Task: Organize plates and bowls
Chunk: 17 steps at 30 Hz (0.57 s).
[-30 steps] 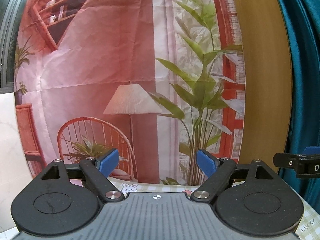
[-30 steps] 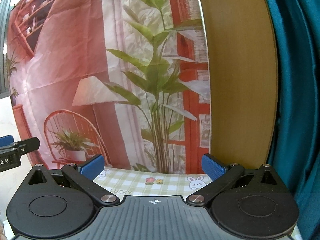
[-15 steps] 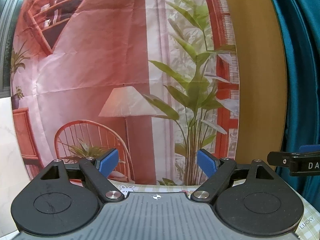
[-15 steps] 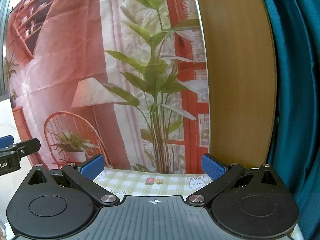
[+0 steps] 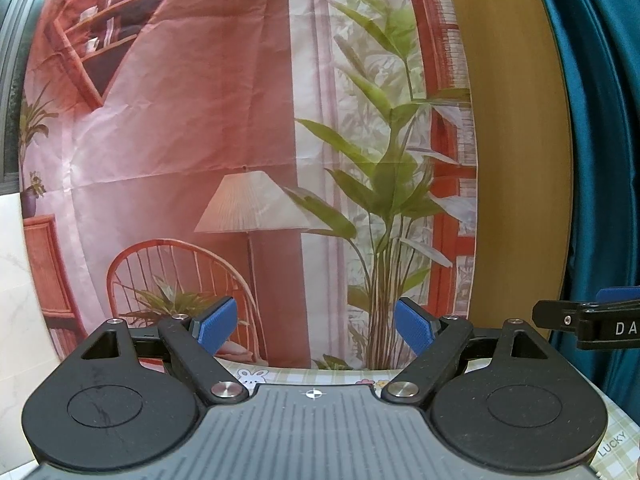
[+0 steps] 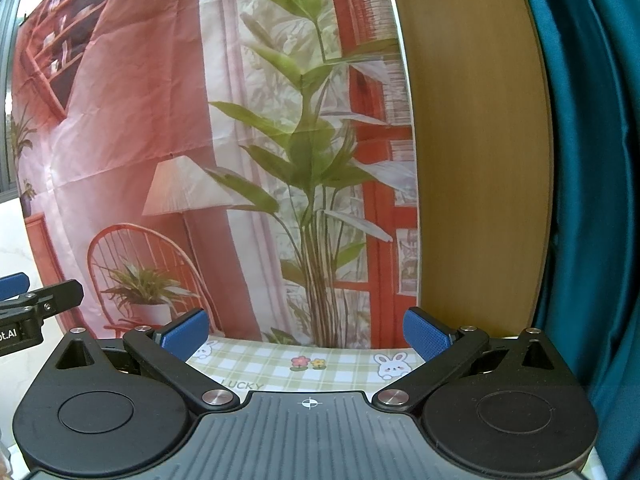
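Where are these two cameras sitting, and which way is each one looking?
Left wrist: sits on the left gripper, facing the printed backdrop; its open blue fingers show, right gripper at the edge.
Right wrist: sits on the right gripper, facing the same way; fingers open.
Shared: backdrop, checked tablecloth, wooden panel, teal curtain.

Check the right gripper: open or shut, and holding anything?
Open and empty. The right gripper has its blue pads wide apart, with only the checked tablecloth showing between them.

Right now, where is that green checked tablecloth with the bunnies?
The green checked tablecloth lies low in the right wrist view, between the open right gripper's blue fingers, below the printed backdrop.
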{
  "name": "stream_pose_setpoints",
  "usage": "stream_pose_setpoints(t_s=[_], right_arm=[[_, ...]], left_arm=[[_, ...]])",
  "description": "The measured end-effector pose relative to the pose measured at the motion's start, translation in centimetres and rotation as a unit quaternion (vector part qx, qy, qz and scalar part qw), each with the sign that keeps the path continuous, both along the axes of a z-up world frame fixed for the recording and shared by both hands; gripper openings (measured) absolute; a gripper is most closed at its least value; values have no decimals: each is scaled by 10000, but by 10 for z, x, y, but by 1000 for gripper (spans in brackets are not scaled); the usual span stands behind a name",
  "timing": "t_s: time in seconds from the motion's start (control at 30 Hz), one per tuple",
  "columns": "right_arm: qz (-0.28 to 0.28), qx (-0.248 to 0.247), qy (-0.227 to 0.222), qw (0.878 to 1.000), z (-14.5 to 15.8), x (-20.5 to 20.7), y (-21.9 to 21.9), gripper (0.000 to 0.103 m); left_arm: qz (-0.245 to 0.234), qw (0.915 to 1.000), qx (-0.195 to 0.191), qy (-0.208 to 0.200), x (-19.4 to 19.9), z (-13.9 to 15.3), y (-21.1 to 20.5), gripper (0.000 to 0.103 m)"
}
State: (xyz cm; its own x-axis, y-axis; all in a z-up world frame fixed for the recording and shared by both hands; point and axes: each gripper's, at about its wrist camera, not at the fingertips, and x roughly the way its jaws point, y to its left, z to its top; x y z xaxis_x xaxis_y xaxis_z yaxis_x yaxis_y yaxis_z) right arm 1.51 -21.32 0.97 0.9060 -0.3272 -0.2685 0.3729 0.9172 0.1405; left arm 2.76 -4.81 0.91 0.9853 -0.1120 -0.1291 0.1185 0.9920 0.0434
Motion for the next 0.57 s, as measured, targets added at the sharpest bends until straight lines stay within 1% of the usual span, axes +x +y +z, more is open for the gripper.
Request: stream_pose_setpoints(t_s=[0.57], right_arm=[[14,21,46,10000,-2,3,2,103]], left_arm=[[17,10000,-2,32,2,-1,1,87]])
